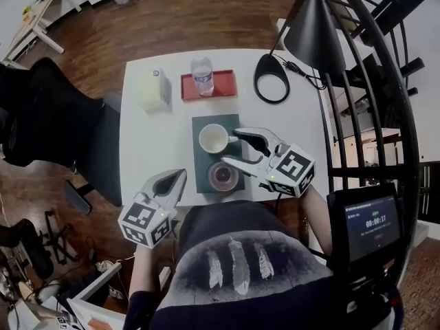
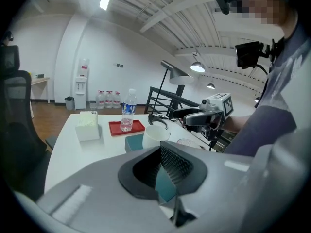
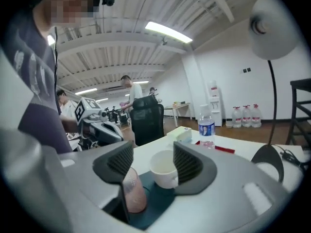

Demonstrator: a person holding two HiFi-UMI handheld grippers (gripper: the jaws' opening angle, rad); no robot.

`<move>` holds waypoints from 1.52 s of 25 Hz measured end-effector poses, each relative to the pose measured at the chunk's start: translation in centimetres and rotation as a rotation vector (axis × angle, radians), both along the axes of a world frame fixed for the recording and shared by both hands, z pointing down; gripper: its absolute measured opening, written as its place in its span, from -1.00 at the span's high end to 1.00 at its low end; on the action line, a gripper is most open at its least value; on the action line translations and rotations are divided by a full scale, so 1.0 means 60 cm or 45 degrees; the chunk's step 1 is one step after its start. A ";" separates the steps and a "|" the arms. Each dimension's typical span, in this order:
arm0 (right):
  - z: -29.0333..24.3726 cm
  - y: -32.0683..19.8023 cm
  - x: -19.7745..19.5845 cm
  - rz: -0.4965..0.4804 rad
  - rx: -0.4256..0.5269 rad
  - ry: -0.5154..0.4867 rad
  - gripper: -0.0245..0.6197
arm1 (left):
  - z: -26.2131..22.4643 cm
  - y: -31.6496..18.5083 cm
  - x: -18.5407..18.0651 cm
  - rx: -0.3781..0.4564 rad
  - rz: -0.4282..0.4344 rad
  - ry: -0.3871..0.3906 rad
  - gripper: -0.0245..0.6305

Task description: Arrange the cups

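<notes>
A dark teal mat lies mid-table. On it stand a white mug and, nearer me, a pinkish glass cup. My right gripper hovers at the mat's right side, open, one finger by the mug's handle and the other over the glass; nothing is held. In the right gripper view the mug shows beyond the jaws of the right gripper, and the glass is low by the left jaw. My left gripper is at the table's front edge, left of the mat, narrowly open and empty; teal shows through the gap of the left gripper.
At the table's back are a pale tissue box, a red tray with a water bottle, and a black lamp base under its shade. A black chair stands left and a black rack right.
</notes>
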State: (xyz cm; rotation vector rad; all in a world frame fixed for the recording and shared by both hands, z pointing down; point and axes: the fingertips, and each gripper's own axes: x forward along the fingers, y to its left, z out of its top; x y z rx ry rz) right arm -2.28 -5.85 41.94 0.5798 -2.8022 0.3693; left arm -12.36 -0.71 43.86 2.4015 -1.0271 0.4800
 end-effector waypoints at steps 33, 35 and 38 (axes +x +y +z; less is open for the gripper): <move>-0.006 -0.041 0.109 0.250 -0.307 -0.262 0.91 | -0.011 -0.052 0.052 0.034 0.069 -0.007 0.88; -0.007 -0.043 0.109 0.257 -0.298 -0.262 0.92 | -0.010 -0.054 0.054 0.034 0.075 -0.004 0.88; -0.010 -0.049 0.111 0.269 -0.282 -0.261 0.91 | -0.008 -0.057 0.056 0.034 0.078 -0.004 0.88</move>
